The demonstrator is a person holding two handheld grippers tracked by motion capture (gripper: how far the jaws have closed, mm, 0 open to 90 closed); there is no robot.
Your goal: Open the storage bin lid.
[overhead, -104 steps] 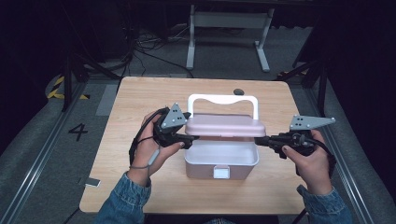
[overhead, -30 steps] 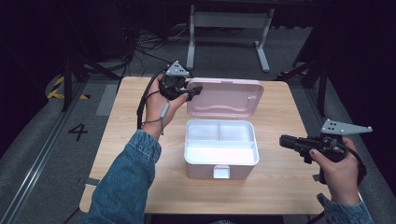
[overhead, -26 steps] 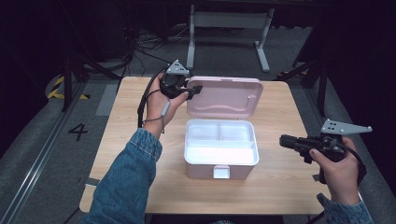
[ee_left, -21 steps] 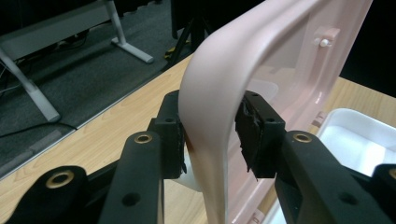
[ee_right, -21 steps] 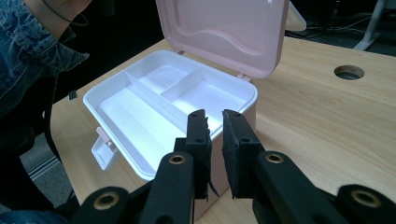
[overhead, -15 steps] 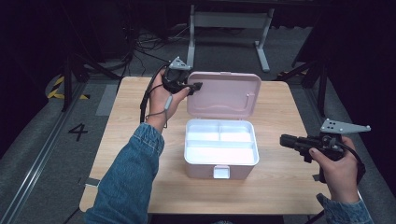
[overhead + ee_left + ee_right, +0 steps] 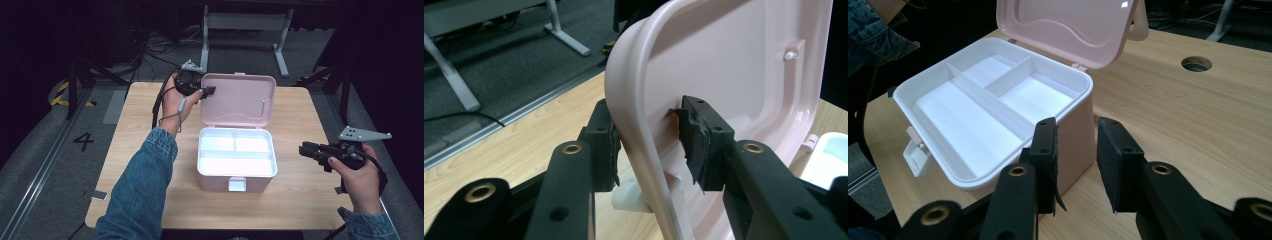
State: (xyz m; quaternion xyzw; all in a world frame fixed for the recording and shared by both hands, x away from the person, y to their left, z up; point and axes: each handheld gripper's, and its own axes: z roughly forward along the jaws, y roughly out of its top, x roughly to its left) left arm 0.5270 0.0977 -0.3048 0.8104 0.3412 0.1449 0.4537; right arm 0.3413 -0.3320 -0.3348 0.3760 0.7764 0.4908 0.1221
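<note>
**High view: the left hand-held gripper is at the lid, the right one waits off to the side**

High view shows the left hand-held gripper (image 7: 209, 91) up at the far left corner of the pink lid (image 7: 240, 100). In the left gripper view, the lid's rounded edge (image 7: 644, 150) runs between the two black jaws. One pad (image 7: 611, 150) sits right against the outside of the edge. The other pad (image 7: 696, 145) stands a little off the inside face. The jaws have just been opening, so I think the pinch is letting go.

The lid stands up and leans back from the box (image 7: 237, 159), which sits in the middle of the counter (image 7: 300, 210). The box's long side runs left to right across the counter. Its white tray is open, with one long part in front and two small parts behind.

The right hand-held gripper (image 7: 306, 150) is well apart from the box, out to the right, pointing at the box's right end. In the right gripper view its jaws are spread with nothing between them, and they have just been opening too.

The left hand is the nearer one to the lid. To come away, it only has to pull back off that edge.
</note>
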